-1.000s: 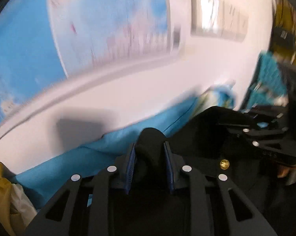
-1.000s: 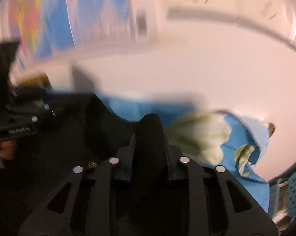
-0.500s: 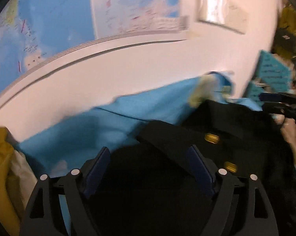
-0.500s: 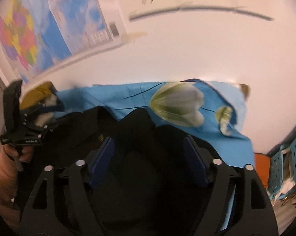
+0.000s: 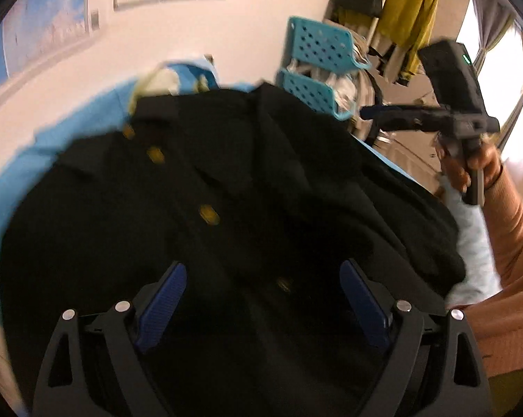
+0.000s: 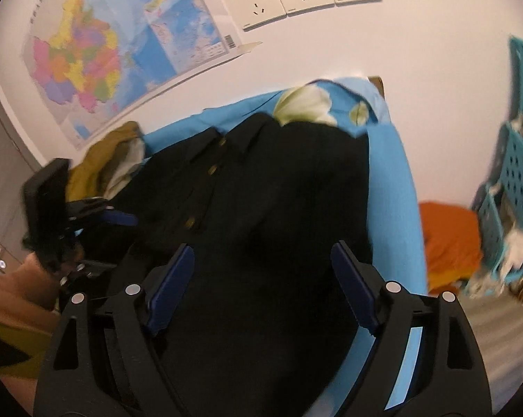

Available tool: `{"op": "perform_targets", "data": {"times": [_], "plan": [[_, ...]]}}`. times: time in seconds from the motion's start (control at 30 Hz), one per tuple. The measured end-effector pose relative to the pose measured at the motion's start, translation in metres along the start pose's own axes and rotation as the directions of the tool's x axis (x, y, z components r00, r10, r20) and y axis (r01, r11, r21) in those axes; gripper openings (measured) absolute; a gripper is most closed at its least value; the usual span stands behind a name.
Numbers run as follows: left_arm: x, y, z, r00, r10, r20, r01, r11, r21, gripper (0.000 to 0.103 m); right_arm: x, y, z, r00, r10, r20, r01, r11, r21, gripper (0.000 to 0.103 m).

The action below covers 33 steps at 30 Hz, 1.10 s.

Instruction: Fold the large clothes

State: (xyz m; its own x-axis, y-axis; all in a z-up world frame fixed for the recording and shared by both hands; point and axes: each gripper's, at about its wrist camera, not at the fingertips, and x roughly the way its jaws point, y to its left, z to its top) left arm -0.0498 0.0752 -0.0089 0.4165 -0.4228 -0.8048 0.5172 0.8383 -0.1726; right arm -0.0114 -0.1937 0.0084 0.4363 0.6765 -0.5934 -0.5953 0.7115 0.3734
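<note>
While the black coat (image 5: 247, 208) lies buttoned and partly folded on the blue sheet (image 6: 397, 187), both the left gripper (image 5: 261, 299) and right gripper (image 6: 261, 288) are opening, empty, with folds left.

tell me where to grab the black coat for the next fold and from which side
Judging by how it lies, take the black coat at its right edge, where it lies flat over the blue sheet. Come in from the right, low. That edge is straight and clear; the left side is bunched by the yellow garment. The right gripper sits nearest, its jaws opening with nothing pinched.
</note>
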Motion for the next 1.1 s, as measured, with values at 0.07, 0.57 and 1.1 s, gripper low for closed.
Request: {"op": "perform_targets", "data": {"times": [0.07, 0.57, 1.1], "plan": [[-0.003, -0.005, -0.008, 1.000, -0.006, -0.003, 0.006, 1.000, -0.012, 0.087, -0.012, -0.001, -0.025, 1.000, -0.009, 0.012, 0.009, 0.999, 0.037, 0.082], [-0.008, -0.073, -0.008, 0.996, -0.087, -0.020, 0.089, 0.994, 0.060, 0.096, -0.052, 0.009, -0.074, 0.991, -0.013, 0.136, -0.004, 0.993, 0.122, 0.085], [-0.047, -0.022, -0.018, 0.969, 0.239, 0.063, -0.237, 0.971, -0.035, 0.075, -0.060, 0.069, -0.173, 0.956, 0.275, 0.101, -0.286, 0.951, 0.120, 0.074]]}}
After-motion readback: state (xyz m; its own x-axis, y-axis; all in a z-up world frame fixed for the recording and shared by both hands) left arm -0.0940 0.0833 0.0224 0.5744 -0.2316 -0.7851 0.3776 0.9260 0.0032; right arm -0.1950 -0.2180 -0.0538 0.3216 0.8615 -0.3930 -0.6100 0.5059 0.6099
